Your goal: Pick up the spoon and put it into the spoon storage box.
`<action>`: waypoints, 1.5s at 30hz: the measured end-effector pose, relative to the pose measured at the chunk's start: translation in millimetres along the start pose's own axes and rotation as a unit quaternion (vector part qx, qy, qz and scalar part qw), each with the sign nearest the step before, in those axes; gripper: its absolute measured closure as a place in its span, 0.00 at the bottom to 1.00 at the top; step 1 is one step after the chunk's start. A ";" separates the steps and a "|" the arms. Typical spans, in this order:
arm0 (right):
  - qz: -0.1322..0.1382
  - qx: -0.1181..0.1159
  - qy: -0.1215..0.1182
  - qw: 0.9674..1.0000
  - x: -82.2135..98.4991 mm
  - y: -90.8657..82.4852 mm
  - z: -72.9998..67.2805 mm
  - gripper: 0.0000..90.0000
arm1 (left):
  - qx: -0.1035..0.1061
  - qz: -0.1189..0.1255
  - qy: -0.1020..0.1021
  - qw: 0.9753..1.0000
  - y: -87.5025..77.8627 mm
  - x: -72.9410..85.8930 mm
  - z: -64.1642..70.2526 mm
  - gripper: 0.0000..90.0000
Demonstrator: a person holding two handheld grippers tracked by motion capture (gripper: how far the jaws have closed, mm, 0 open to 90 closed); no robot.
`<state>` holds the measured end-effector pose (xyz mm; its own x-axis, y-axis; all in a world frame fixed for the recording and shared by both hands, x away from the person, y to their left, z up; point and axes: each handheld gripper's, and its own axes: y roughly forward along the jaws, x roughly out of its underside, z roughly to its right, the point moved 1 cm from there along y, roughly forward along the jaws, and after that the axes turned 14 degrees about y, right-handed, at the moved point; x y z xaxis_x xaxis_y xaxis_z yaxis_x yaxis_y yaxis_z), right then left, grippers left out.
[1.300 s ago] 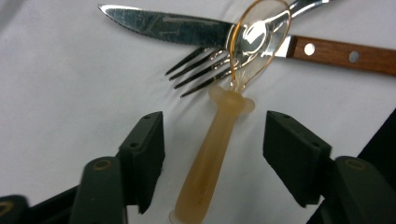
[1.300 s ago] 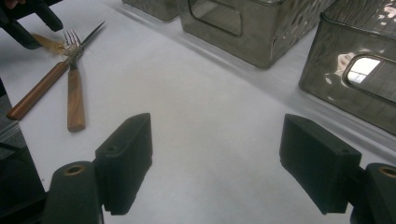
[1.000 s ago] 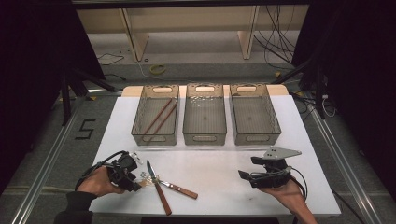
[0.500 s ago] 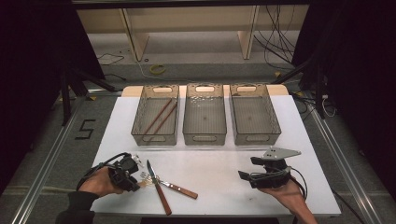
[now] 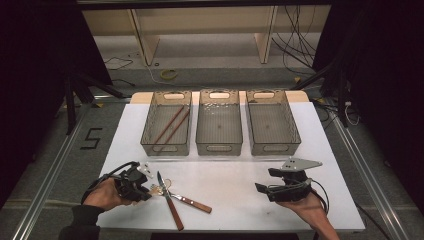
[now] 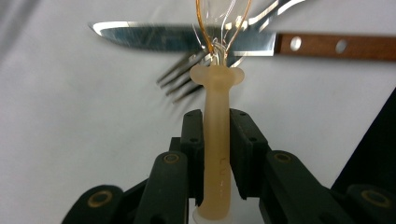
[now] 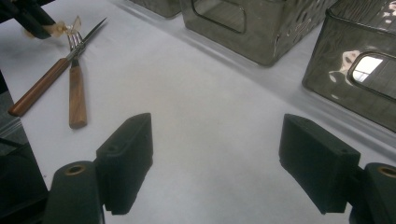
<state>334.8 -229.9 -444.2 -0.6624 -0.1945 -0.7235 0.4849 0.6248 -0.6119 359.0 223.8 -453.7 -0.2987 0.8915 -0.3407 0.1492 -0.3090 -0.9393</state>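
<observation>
Spoon (image 6: 217, 140): translucent plastic, ribbed handle

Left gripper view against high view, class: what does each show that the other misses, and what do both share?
Left gripper view alone: the left claw shut on the translucent cream plastic spoon handle, its jaws having just been closing, and the rivets in the wooden knife handle.

High view alone: three grey see-through plastic bins, two brown chopsticks in the left-hand one, the right claw open.

Shared: the steel knife blade crossing the metal fork on the white table.
</observation>
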 end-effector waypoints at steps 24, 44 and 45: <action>0.005 0.001 0.003 1.000 0.0 1.4 -0.6 0.30 | -0.056 0.190 -0.087 0.976 -19.3 -40.4 -23.2 0.85; 0.007 -0.001 0.006 1.000 0.0 1.1 0.5 0.30 | -0.076 0.268 -0.106 0.955 -19.3 -109.3 -64.5 0.85; 0.007 -0.001 0.007 1.000 0.0 1.3 0.4 0.30 | -0.076 0.271 -0.105 0.954 -19.4 -112.1 -66.1 0.85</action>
<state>335.7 -229.4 -445.2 -0.6636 -0.1744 -0.7275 0.4934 0.6288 -0.6009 451.9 151.7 -394.6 -0.3190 0.5227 -0.7906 0.4652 -0.6404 -0.6111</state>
